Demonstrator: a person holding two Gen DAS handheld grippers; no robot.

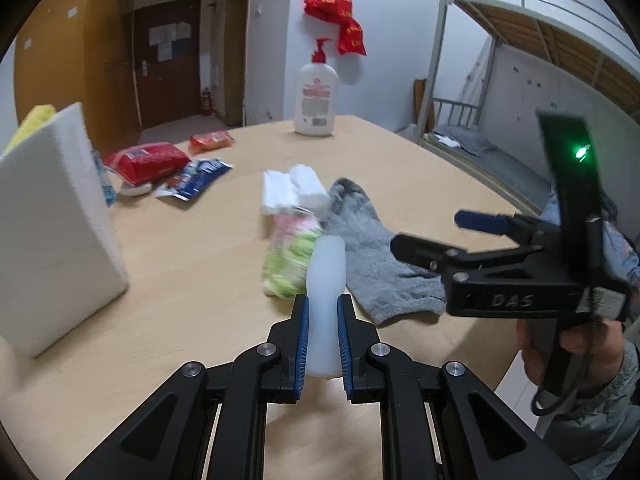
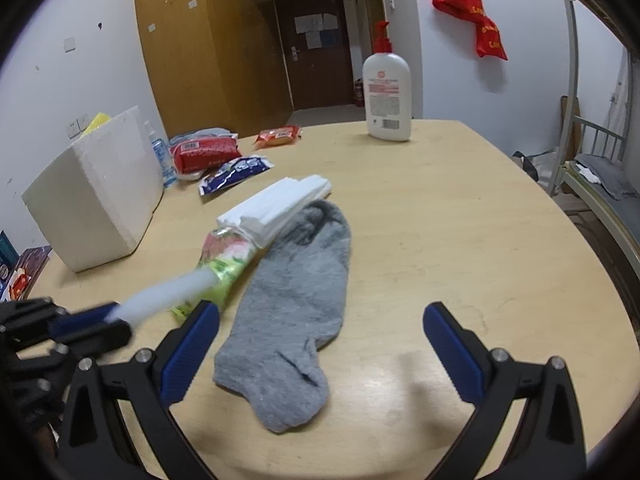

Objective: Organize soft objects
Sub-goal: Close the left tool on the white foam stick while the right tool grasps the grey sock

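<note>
- The left tool (image 1: 323,340) is clenched on a translucent white soft tube (image 1: 326,280), its blue pads pressing both sides of it.
- In the right wrist view, that white soft tube (image 2: 168,296) sticks out of the left tool (image 2: 86,322) at the lower left and reaches toward the green and pink packet (image 2: 222,268); whether they touch cannot be told.
- The right tool (image 2: 320,344) is released, its two blue-padded fingers spread wide above the counter (image 2: 460,220) with nothing between them.
- From the left wrist view, the right tool (image 1: 432,236) hangs at the right side, held by a hand (image 1: 576,344), with a green light glowing on its upright body.
- A grey sock (image 2: 296,304) lies flat on the wooden counter, its lower end between the right tool's fingers in the picture.
- A stack of folded white tissues (image 2: 276,208) lies just beside the sock's far end, touching the green and pink packet.
- In the left wrist view the green and pink packet (image 1: 290,252) lies left of the grey sock (image 1: 376,256), with the white tissues (image 1: 288,190) behind it.
- A white foam box (image 2: 100,188) stands on the left part of the counter, something yellow showing behind it.
- Near the box lie a red packet (image 2: 204,152), a blue and white packet (image 2: 236,172) and a smaller orange-red packet (image 2: 278,136).
- A white pump bottle (image 2: 387,96) with a red top stands upright at the far edge of the counter.
- Red cloth bags (image 2: 472,16) hang on the wall behind, and a metal bunk bed (image 1: 520,40) stands at the right.
</note>
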